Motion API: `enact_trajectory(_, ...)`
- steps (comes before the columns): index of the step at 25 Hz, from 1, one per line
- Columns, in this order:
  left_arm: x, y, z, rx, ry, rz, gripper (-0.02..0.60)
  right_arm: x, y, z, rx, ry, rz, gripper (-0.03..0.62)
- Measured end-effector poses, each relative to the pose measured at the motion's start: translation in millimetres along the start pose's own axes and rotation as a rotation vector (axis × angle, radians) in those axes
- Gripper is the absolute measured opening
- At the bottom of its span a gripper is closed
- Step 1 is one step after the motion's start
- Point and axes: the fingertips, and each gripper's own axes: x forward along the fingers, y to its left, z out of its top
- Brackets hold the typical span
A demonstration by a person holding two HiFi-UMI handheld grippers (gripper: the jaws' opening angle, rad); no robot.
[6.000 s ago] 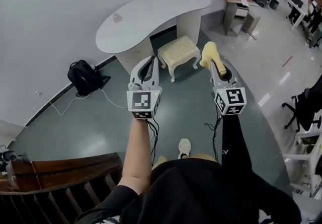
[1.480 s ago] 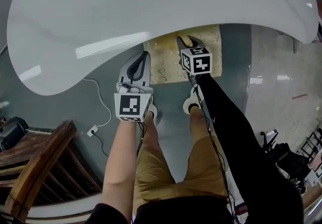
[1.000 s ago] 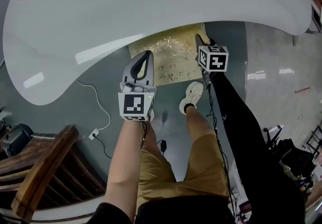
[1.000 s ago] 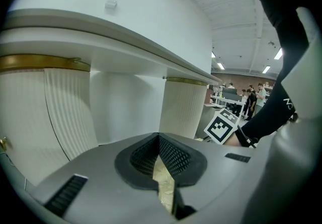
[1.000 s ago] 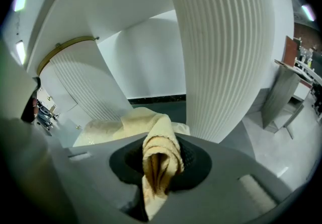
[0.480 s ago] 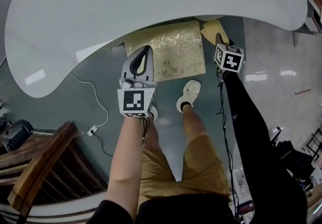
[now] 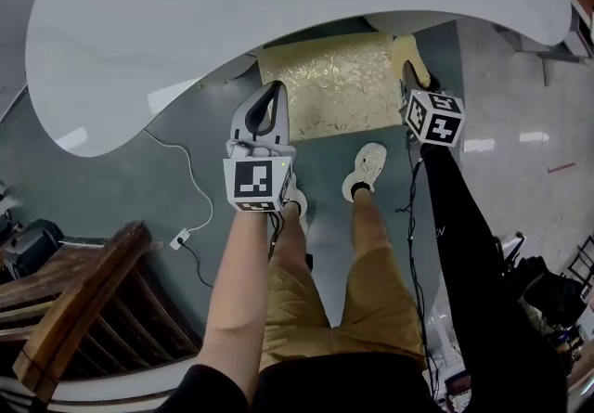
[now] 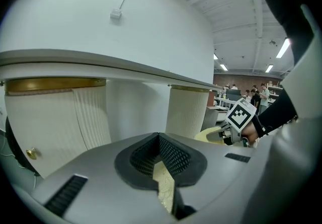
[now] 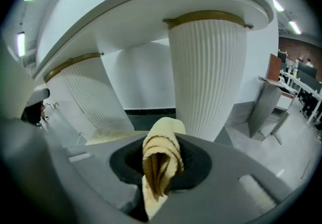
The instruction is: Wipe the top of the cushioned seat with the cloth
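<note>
I hold the soft, floppy yellow cloth (image 9: 162, 155) by its bunched fold in my right gripper's (image 7: 412, 77) clamped jaws, at three o'clock of the gold-patterned cushioned seat (image 7: 325, 86); my left gripper's (image 7: 273, 94) jaws are closed and empty.

The head view looks steeply down from above the person onto the white counter (image 7: 232, 21), the cushioned seat (image 7: 334, 86) partly beneath it, and both tongs. The left tongs (image 8: 160, 140) view sits low, facing level under the counter's rim toward its ribbed pedestals (image 8: 188, 109), near them. The right tongs (image 9: 160, 167) view faces likewise, with the cloth (image 9: 163, 137) close before it. Both views share those pedestals, and the left view also catches the right tongs
</note>
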Motion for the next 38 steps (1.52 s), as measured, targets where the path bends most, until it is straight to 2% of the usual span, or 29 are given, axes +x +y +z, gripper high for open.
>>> enact_trajectory(3,-18.7,15.6,-1.4,0.01,0.002,0.002,0.008,3.4,59.5,-1.9,0.014,-0.009,0.079,0.058)
enact_trajectory(9,-48.4,49.7,-9.3,0.011,0.009,0.018,0.008,18.3,205.9,-21.5,-0.019,0.016,0.311,0.058)
enact_trajectory(13,-59.5,65.7,-16.6,0.005,0.012,0.021,0.008,29.2,286.0,-36.8,-0.03,0.065,0.467,0.058)
enact_trajectory(15,-64.4,69.9,-21.7,0.013,0.02,0.016,0.008,37.7,313.1,-48.5,-0.055,0.103,0.502,0.058)
enact_trajectory(17,-68.5,73.6,-24.2,0.018,0.026,0.014,0.008,50.8,324.6,-63.9,-0.056,0.162,0.488,0.058)
enact_trajectory(20,-69.8,75.3,-23.0,0.008,0.023,0.014,0.008,68.3,316.6,-81.4,-0.048,0.249,0.417,0.058)
enact_trajectory(26,-55.9,67.2,-21.0,0.006,0.031,-0.001,0.008,73.7,274.2,-78.8,-0.053,0.258,0.337,0.058)
enact_trajectory(32,-34.6,43.5,-14.3,0.015,0.032,-0.037,0.008,67.9,211.7,-75.3,-0.028,0.251,0.263,0.058)
enact_trajectory(38,-6.0,13.9,-9.4,0.009,0.039,-0.053,0.008,64.2,123.0,-66.0,0.008,0.232,0.163,0.058)
